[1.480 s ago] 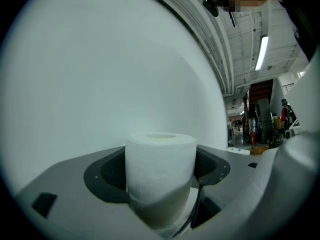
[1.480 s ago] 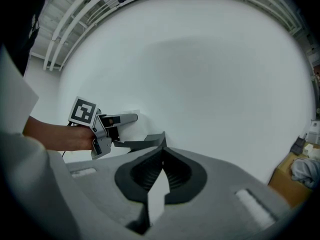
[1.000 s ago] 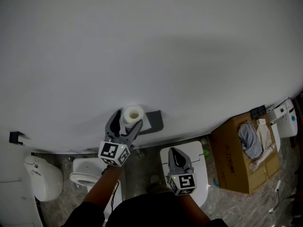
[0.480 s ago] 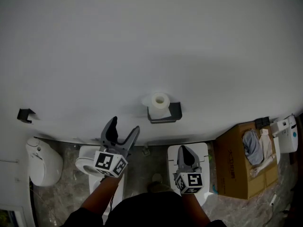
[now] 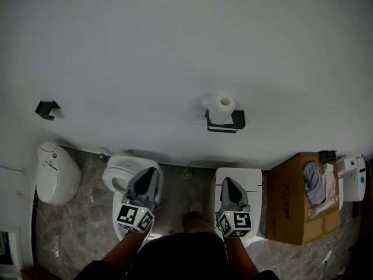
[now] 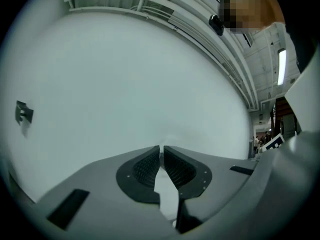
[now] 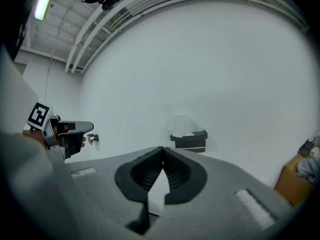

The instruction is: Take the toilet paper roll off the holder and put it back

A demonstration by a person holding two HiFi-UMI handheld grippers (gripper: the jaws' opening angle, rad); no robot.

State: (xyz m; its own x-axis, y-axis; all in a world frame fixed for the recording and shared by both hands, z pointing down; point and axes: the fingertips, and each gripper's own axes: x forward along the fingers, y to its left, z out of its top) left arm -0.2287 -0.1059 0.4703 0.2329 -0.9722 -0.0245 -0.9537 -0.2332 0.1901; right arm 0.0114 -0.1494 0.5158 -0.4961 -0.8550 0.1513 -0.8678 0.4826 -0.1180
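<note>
The white toilet paper roll [image 5: 224, 105] sits upright on the black wall holder [image 5: 226, 122]; the right gripper view shows the roll [image 7: 180, 123] and the holder [image 7: 190, 139] too. My left gripper [image 5: 148, 174] is low and near my body, far below and left of the roll. Its jaws are closing, almost together, with nothing between them [image 6: 161, 148]. My right gripper [image 5: 227, 183] hangs below the holder, shut and empty [image 7: 162, 149].
A white toilet [image 5: 120, 178] lies under the left gripper and a second white toilet lid [image 5: 247, 179] under the right one. A cardboard box [image 5: 294, 203] with cloth stands at the right. A white bin [image 5: 55, 174] and a black wall hook [image 5: 46, 108] are at the left.
The left gripper let go of the roll at the holder, drew back down toward my body and brought its jaws together. The roll stays on the holder.
</note>
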